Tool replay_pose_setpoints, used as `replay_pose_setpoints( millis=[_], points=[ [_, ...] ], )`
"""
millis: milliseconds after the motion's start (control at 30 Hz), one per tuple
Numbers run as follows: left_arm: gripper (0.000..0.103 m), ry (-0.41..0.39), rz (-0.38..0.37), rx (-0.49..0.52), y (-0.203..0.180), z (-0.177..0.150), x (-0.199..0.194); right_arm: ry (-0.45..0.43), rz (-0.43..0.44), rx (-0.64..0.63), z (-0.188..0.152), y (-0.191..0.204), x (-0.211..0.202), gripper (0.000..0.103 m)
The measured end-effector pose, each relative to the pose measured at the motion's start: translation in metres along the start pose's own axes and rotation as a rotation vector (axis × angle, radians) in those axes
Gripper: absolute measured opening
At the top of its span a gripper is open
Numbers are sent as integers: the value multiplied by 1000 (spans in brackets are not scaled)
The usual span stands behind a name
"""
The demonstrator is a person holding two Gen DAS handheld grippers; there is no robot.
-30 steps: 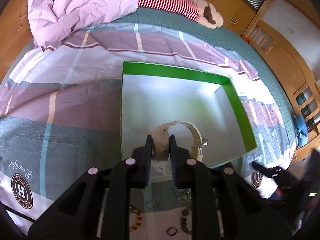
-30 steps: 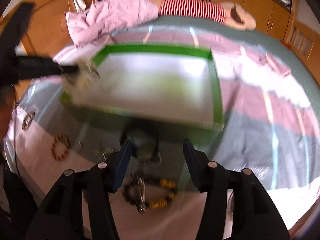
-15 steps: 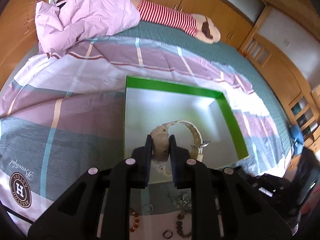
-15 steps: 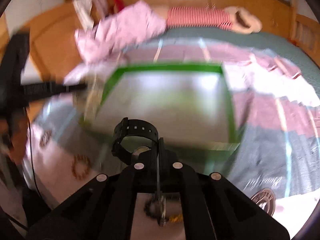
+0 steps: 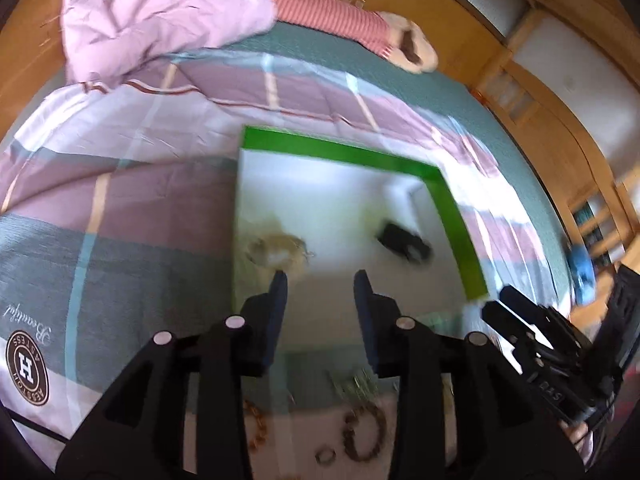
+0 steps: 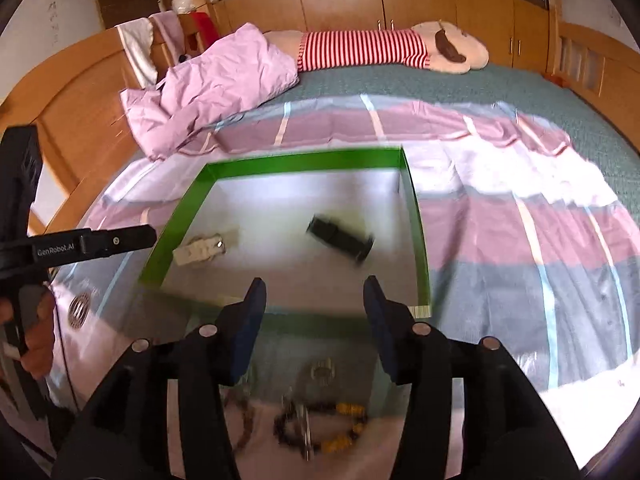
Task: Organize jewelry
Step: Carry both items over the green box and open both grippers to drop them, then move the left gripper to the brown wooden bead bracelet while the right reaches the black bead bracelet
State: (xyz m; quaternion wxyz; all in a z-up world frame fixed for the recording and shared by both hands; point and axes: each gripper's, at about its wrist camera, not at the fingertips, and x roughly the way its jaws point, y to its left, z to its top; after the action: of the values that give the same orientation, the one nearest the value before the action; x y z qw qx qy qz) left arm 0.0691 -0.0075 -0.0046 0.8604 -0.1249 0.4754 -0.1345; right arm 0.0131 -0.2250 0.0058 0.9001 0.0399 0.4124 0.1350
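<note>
Left wrist view: the left gripper hangs over the near edge of the green box, jaws spread with nothing between them; they have just been opening.
Right wrist view: the right gripper is above the same near edge, jaws standing apart and empty; they too have just been opening.
Green box: a shallow tray with a white floor and green walls, resting on the striped bedspread.
Cream watch: the cream watch lies on the box floor near its left wall, free of both grippers; in the left wrist view it is a blur just beyond the left fingertip.
Black watch: the black watch lies tilted on the box floor toward the right wall, well apart from the cream one; it is smeared in both views, so it may not be lying flat.
Jewelry outside the box: a dark and yellow bead bracelet lies on the bedspread in front of the box, under the right gripper; a brown bead bracelet and a small ring lie below the left gripper.
Person: a hand at the left edge of the right wrist view grips the left tool's handle.
Far end of the bed: a crumpled pink quilt beside a plush toy in a red striped top.
</note>
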Motion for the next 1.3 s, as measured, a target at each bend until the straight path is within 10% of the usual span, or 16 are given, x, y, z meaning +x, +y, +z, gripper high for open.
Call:
replay_pose_setpoints(
  millis=[400, 467, 1300],
  points=[
    [46, 331, 78, 136, -33, -100, 52, 217, -15, -132, -67, 25, 23, 43],
    [46, 341, 79, 156, -38, -103, 55, 231, -8, -151, -70, 28, 24, 23],
    [14, 355, 232, 267, -55, -119, 86, 272, -32, -154, -84, 39, 34, 23]
  ],
)
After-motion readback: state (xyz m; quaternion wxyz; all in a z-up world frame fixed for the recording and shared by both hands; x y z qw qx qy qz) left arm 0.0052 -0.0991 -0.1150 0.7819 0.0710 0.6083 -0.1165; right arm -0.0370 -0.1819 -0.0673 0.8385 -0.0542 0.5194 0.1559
